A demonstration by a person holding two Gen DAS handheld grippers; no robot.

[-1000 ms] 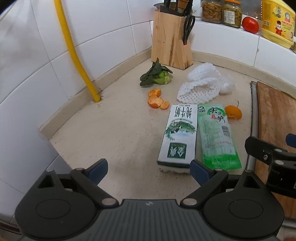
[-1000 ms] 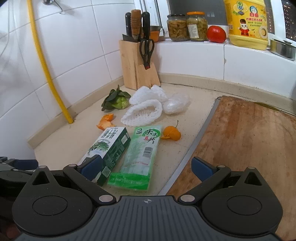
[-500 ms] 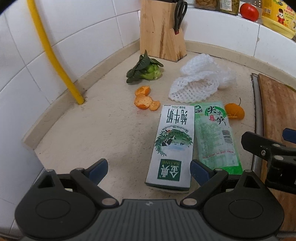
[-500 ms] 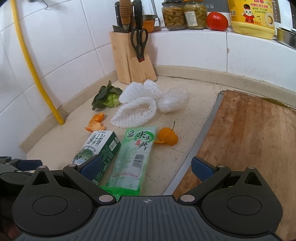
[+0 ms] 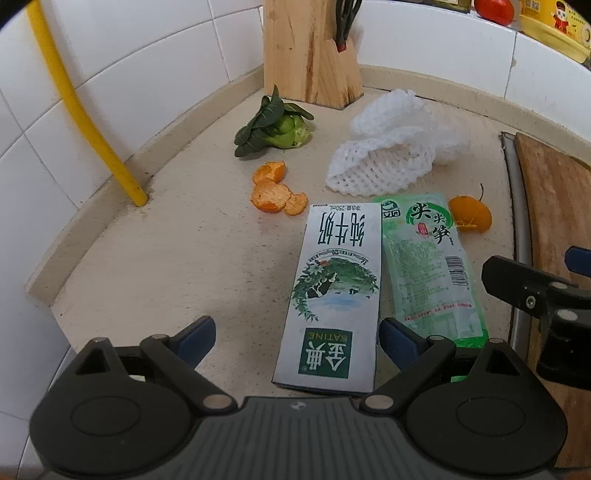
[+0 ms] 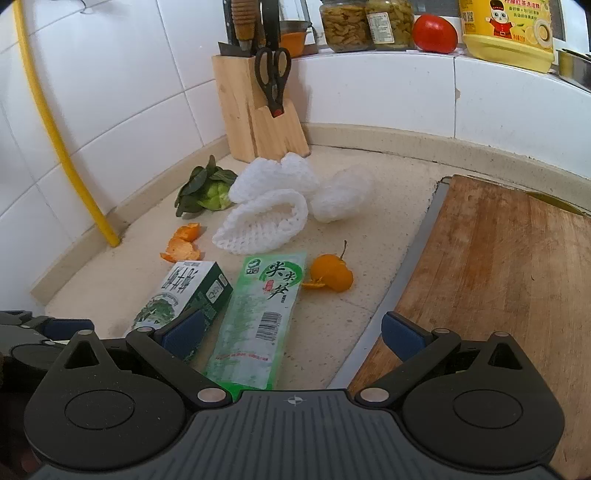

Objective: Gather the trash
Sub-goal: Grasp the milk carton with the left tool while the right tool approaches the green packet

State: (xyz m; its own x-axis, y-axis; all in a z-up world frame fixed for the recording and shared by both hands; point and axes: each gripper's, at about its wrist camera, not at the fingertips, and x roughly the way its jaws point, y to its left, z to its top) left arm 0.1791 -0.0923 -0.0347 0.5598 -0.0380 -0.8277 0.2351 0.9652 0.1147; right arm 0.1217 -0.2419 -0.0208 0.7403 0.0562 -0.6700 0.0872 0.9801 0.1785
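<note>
1. The trash lay spread on the pale counter (image 5: 155, 258) in the corner by the white tiled wall.
2. The milk carton (image 5: 332, 291) lay flat, and the green wrapper (image 5: 428, 266) lay right beside it, touching along one long side.
3. The left gripper (image 5: 297, 332) hung low over the counter with its two blue fingers (image 5: 194, 334) spread wide, holding nothing.
4. The near end of the milk carton sat between those fingers, close to the right one, but whether it touched could not be told.
5. The right gripper (image 6: 291, 330) was spread wide too, and it held nothing.
6. In the right wrist view, the near end of the green wrapper lay between its fingers, and the milk carton was partly hidden behind its left finger (image 6: 183, 332).
7. Some orange peel (image 5: 277, 192) lay just past the far end of the carton.
8. A small orange fruit with a stem (image 5: 471, 218) sat beside the far end of the wrapper.
9. White foam netting (image 5: 384, 166) lay behind the wrapper.
10. A leafy green vegetable (image 5: 277, 129) sat near the wooden knife block (image 5: 306, 55).
11. A wooden cutting board (image 6: 498, 266) lay to the right of the trash.
12. A yellow pipe (image 5: 88, 122) ran down the wall to the counter.
13. Jars (image 6: 365, 24), a tomato (image 6: 434, 35) and a yellow bottle (image 6: 506, 33) stood on the ledge above.
</note>
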